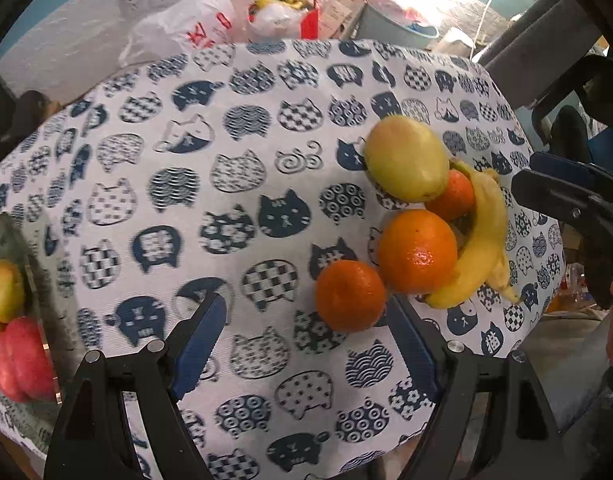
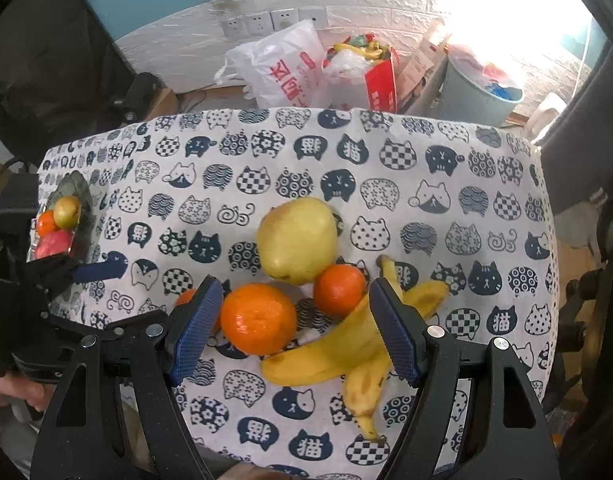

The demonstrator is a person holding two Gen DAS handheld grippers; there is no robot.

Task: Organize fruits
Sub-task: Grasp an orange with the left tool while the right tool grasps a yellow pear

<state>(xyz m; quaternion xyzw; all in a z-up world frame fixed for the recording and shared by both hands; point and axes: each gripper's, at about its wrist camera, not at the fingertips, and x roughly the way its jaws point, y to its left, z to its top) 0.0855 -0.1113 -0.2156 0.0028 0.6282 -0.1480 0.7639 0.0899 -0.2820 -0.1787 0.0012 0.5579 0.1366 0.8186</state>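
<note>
- Right gripper [image 2: 292, 328]: jaws wide apart, holding nothing, poised low over the fruit pile; large orange [image 2: 258, 319] framed between the blue pads, banana [image 2: 346, 346] lying under the right-hand pad.
- Left gripper [image 1: 306, 340]: likewise spread wide and empty; small orange [image 1: 349, 295] just beyond the fingertips, toward the right-hand finger.
- Loose pile on the cat-print surface [image 2: 466, 208]: large orange, small orange, a second small orange [image 2: 339, 290], banana and pale yellow pear [image 2: 296, 240], all touching or nearly so; pear at the far side of the group.
- Glass tray [image 1: 50, 288] at the surface's left edge, well apart from the pile: already loaded with a red apple [image 1: 22, 360], a greenish-yellow fruit [image 1: 4, 290] and a sliver of orange fruit behind them.
- Progress, as judged: partly done; three pieces apparently sorted into the tray, five still loose and awaiting transfer.
- Beyond the surface: white plastic bag [image 2: 278, 64], a red-sided bag of rubbish and a grey bucket [image 2: 478, 92] against the wall.
</note>
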